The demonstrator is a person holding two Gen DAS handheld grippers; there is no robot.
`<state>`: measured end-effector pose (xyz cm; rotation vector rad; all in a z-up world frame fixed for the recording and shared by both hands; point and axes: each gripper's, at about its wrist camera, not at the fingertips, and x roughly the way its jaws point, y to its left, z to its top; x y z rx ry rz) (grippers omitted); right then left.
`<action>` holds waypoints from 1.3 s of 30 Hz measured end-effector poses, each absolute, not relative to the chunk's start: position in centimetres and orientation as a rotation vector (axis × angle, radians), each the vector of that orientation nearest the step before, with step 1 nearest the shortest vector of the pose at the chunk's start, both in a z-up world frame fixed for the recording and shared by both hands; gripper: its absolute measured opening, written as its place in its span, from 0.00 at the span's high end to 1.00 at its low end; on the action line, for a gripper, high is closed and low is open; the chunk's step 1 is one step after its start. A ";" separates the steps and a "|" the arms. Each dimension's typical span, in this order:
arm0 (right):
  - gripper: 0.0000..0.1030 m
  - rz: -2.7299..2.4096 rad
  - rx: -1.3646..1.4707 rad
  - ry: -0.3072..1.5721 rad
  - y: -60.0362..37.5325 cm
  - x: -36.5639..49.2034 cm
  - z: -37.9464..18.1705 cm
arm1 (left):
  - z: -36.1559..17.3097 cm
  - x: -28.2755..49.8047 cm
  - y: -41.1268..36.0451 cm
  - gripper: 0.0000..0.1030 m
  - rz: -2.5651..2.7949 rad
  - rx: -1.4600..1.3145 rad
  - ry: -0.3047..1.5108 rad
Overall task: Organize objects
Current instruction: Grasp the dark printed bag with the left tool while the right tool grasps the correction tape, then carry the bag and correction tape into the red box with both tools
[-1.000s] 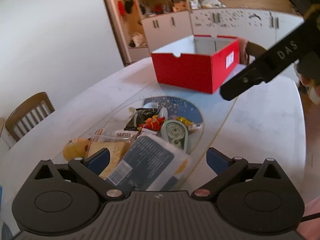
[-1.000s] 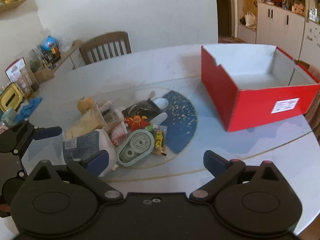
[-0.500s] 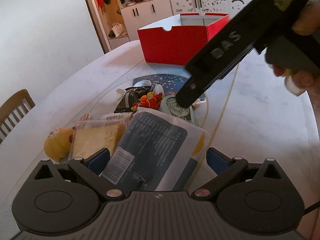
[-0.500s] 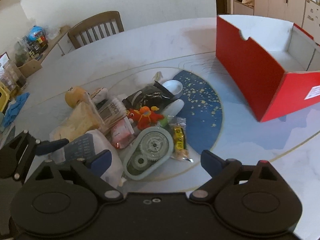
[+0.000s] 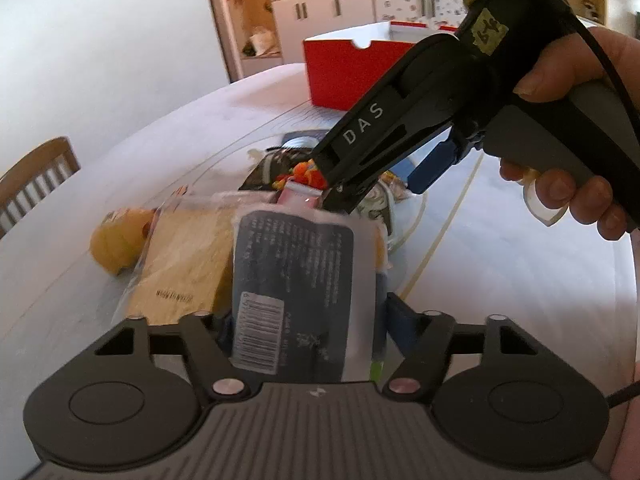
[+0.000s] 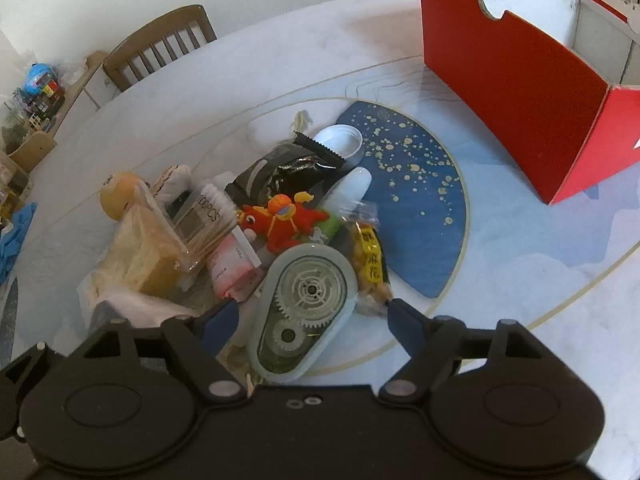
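A pile of small objects lies on the white round table. My left gripper is open, its fingers on either side of a dark blue and white packet. My right gripper is open around a pale green tape dispenser with clear gears. The right gripper also shows from the side in the left wrist view, over the pile. A red plush toy, a yellow snack bag, a pink packet and a bread bag lie in the pile. An open red box stands at the far right.
A blue speckled mat lies under part of the pile. A black foil bag, a white lid, a cotton swab box and a yellow round toy lie there too. A wooden chair stands behind the table.
Both grippers have moved down and forward into the pile. The left now straddles the blue packet, the right straddles the tape dispenser. Both stay open.
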<state>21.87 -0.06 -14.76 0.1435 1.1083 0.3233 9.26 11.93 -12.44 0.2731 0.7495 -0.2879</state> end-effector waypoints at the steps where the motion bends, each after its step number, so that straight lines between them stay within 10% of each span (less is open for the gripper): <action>1: 0.28 0.327 0.146 1.118 0.0 21.9 -14.9 | -12.5 9.1 12.1 0.36 -0.281 0.264 0.752; 12: 0.56 0.356 0.089 1.108 0.0 20.7 -14.4 | -12.2 8.1 13.4 0.58 -0.257 0.116 0.775; 39: 0.61 0.644 -0.043 0.878 -7.8 19.5 -6.4 | -6.0 10.1 10.8 0.65 -0.158 -0.132 0.763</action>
